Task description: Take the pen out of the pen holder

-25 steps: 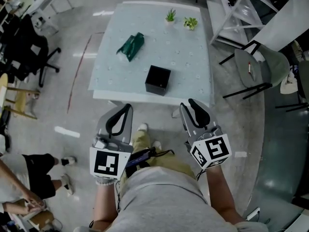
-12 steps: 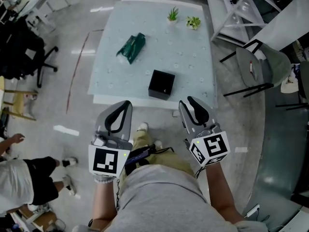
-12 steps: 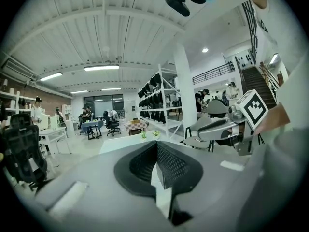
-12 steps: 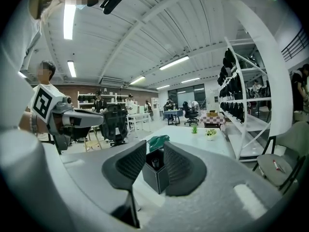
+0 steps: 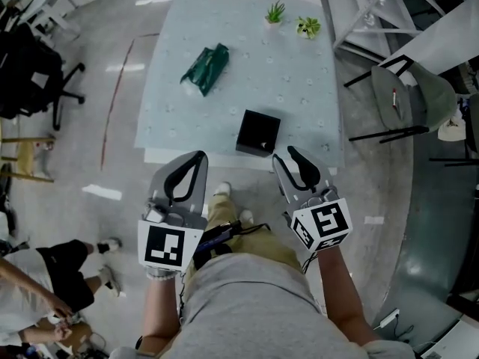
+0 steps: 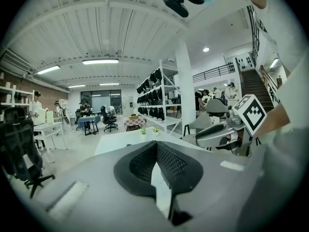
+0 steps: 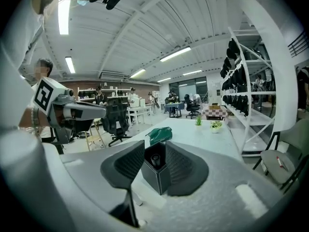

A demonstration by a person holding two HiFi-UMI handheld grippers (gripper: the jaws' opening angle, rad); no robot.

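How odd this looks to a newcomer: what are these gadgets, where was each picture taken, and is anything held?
A person holds a two-fingered gripper in each hand. The head view looks down from the person's head; each gripper view looks along its own fingers. The left gripper is shut, empty. On the right gripper the fingers are opening, holding nothing, facing a black square pen holder with a dark pen, on a pale table. A crumpled green bundle and two small potted plants lie beyond.
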